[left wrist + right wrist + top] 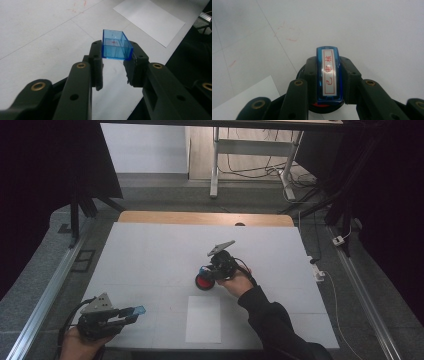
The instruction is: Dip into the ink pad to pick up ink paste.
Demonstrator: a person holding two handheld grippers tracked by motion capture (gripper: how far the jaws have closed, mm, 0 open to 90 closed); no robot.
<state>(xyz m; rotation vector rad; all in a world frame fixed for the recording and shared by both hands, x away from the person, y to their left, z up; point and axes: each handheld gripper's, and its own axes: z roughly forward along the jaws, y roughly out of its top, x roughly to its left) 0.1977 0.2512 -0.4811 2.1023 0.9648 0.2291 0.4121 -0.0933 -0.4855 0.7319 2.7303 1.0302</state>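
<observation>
My left gripper (131,313) rests near the table's front left corner, shut on a clear blue plastic cap (138,310). In the left gripper view the cap (116,45) is a small open box pinched between the fingertips (97,51), above the white tabletop. Near the table's middle, my right gripper (207,272) points down, shut on a blue stamp (328,75) with a white label bearing red characters. The stamp stands over a round black ink pad (203,282) with a red face. In the right gripper view the ink pad (300,73) is mostly hidden beneath the stamp.
A white paper sheet (203,318) lies at the front centre of the white table (150,250), between the two hands. Faint red marks (287,32) stain the tabletop. Metal rails (45,295) run along both sides. Desk legs and cables (260,167) stand beyond the far edge.
</observation>
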